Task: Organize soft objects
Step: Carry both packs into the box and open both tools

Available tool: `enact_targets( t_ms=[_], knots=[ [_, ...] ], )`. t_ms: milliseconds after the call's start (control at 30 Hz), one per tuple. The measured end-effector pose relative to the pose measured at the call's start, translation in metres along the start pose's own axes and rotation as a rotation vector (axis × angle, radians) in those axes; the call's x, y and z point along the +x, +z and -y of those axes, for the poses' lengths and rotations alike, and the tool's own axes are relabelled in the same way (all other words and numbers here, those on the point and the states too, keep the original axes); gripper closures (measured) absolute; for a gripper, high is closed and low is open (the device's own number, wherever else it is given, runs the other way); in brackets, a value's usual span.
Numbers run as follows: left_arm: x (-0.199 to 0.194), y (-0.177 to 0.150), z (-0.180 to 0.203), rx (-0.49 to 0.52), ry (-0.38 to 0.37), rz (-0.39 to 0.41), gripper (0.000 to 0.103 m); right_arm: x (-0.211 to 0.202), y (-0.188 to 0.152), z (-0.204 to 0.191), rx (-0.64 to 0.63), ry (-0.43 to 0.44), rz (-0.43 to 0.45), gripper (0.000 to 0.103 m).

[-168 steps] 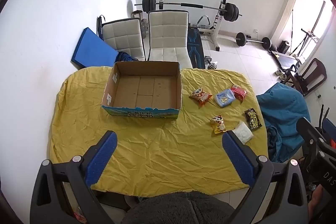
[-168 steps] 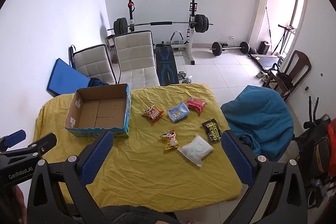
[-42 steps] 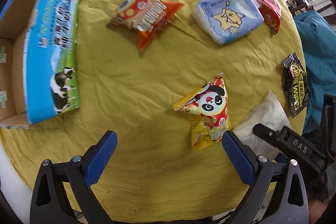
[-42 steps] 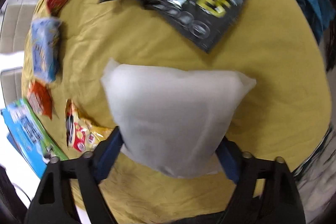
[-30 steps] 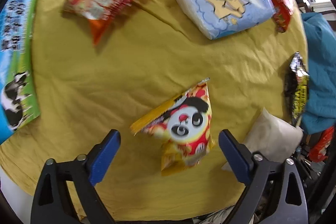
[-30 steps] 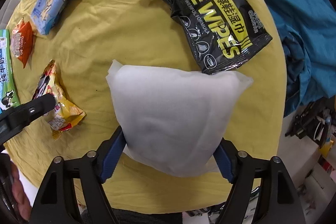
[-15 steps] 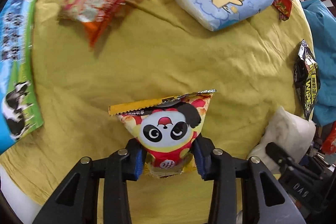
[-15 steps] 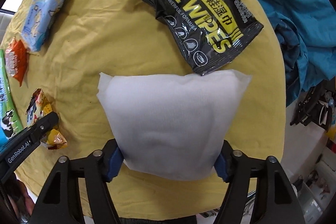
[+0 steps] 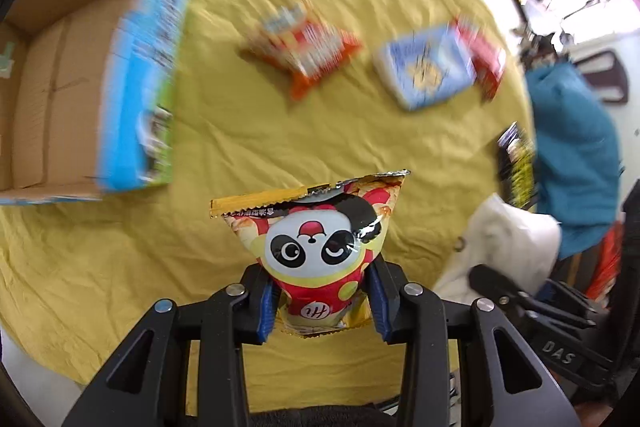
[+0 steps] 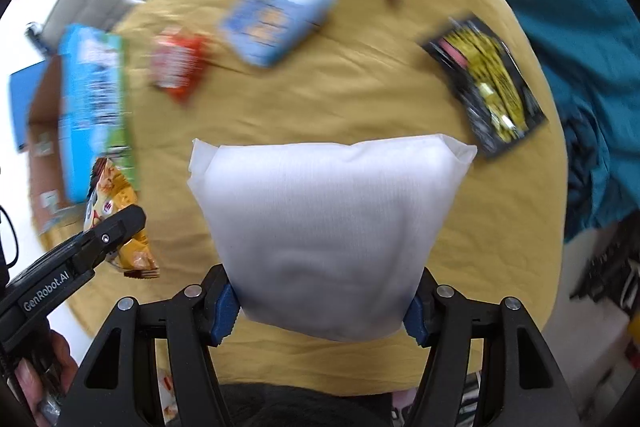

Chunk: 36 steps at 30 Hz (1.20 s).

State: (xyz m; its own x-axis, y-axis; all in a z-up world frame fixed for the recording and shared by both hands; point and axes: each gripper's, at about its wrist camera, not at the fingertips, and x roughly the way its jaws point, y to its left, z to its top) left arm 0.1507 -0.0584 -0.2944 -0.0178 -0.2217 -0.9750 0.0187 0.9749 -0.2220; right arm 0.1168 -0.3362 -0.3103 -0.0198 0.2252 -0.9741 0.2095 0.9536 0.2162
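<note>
Panda snack bag (image 9: 320,247) sits pinched at its lower end between the closed-in fingers of the left gripper (image 9: 322,305), the cardboard box (image 9: 80,67) ahead to its left. In the right wrist view, the right gripper (image 10: 322,307) clamps the white pouch (image 10: 328,227), black wipes packet (image 10: 486,83) ahead-right.

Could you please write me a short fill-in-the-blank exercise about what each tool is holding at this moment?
1. The left tool is shut on the snack bag with a ____ face printed on it.
2. The right tool is shut on a plain ____ pouch.
3. The cloth covering the table is ____.

Missing words: panda; white; yellow
</note>
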Motion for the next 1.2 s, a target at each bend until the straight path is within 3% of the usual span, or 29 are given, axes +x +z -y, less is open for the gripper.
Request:
enact_targets(
  t_ms=[200,267,333,367,500,767,967,1200],
  knots=[
    [-0.106,0.008,-0.062,-0.025,-0.057,0.127,0.068,-0.052,0.012,-0.102,-0.127,0.077,0.088,0.036],
    [-0.117,0.035,-0.069,-0.036,-0.062,0.158,0.068,-0.059,0.019,-0.139,-0.165,0.096,0.104,0.036],
    [-0.143,0.043,-0.101,-0.054,-0.069,0.186,0.068,-0.063,0.025,-0.182,-0.204,0.109,0.116,0.036],
    [-0.137,0.059,-0.1,-0.06,-0.065,0.193,0.068,-0.062,0.028,-0.204,-0.221,0.112,0.119,0.036],
    [-0.151,0.089,-0.158,-0.101,-0.02,0.226,0.068,-0.055,0.055,-0.292,-0.281,0.11,0.118,0.036],
    [-0.094,0.156,-0.242,-0.175,-0.01,0.128,0.068,0.027,0.112,-0.399,-0.304,0.078,0.011,0.036],
    [-0.031,0.201,-0.278,-0.221,-0.098,-0.007,0.068,0.101,0.142,-0.421,-0.309,0.013,-0.069,0.035],
    [0.026,0.221,-0.296,-0.223,-0.153,-0.122,0.067,0.147,0.165,-0.43,-0.334,-0.045,-0.09,0.034]
  ],
)
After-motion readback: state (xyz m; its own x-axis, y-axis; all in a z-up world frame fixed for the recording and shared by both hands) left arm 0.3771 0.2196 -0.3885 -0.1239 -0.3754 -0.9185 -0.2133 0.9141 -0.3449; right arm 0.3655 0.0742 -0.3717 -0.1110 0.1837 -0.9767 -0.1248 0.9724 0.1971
